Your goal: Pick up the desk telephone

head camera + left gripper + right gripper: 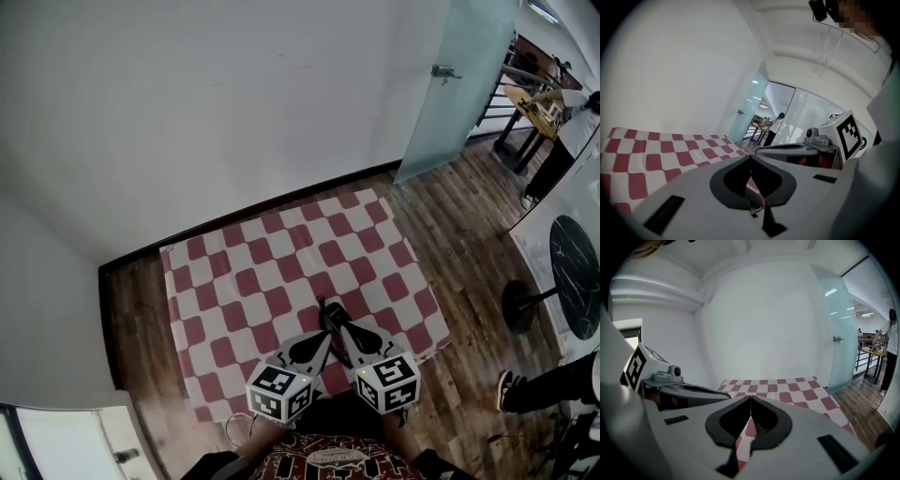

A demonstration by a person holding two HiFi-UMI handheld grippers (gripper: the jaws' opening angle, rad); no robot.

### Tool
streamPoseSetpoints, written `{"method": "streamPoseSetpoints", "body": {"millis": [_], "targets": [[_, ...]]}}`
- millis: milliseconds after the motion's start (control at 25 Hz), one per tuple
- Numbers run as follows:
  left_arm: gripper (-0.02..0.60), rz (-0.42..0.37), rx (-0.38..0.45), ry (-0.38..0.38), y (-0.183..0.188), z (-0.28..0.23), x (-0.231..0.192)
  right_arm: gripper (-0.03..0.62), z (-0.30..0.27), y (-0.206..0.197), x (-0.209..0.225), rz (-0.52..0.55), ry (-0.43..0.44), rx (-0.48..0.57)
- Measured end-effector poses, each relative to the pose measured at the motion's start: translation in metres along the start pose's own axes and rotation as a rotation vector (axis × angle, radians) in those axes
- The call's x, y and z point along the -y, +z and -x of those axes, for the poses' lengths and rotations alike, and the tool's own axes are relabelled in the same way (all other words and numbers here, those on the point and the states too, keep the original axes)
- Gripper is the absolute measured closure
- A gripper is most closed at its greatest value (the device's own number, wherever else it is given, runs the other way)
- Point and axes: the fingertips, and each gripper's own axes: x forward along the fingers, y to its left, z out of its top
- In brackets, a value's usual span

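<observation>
From my head camera, my left gripper (322,337) and right gripper (328,311) sit side by side over the near edge of the checked cloth (281,262), tips angled in toward each other. That view cannot show how the jaws stand; each gripper's own view does. In the left gripper view the jaws are clenched tip to tip with nothing between them, and the right gripper view shows the same, only cloth beyond the tips. The left gripper view also catches the right one's marker cube (847,133), and the right gripper view the left one's cube (633,369). Only the head view takes in the whole cloth, with the frosted glass door (450,84) past its far right corner. I cannot make out the desk telephone in any view.
</observation>
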Motion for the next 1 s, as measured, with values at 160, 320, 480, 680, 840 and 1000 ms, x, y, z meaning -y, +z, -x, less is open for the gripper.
{"method": "streamPoseSetpoints", "body": {"millis": [160, 320, 480, 680, 840, 1000], "targets": [[0.572, 0.023, 0.018, 0.053, 0.006, -0.005, -0.002, 0.574, -0.006, 0.006, 0.006, 0.031, 0.054, -0.017], [0.572, 0.05, 0.032, 0.102, 0.006, -0.012, -0.002, 0.574, -0.011, 0.008, 0.013, 0.058, 0.105, -0.038], [0.572, 0.066, 0.035, 0.152, 0.006, -0.017, -0.006, 0.574, -0.018, 0.006, 0.019, 0.074, 0.149, -0.061], [0.572, 0.087, 0.035, 0.195, 0.004, -0.022, -0.01, 0.574, -0.023, 0.001, 0.023, 0.081, 0.19, -0.082], [0.572, 0.124, 0.038, 0.213, 0.0, -0.025, -0.014, 0.574, -0.027, -0.006, 0.026, 0.101, 0.203, -0.106], [0.572, 0.141, 0.03, 0.228, -0.007, -0.028, -0.017, 0.574, -0.03, -0.016, 0.031, 0.133, 0.202, -0.136]]}}
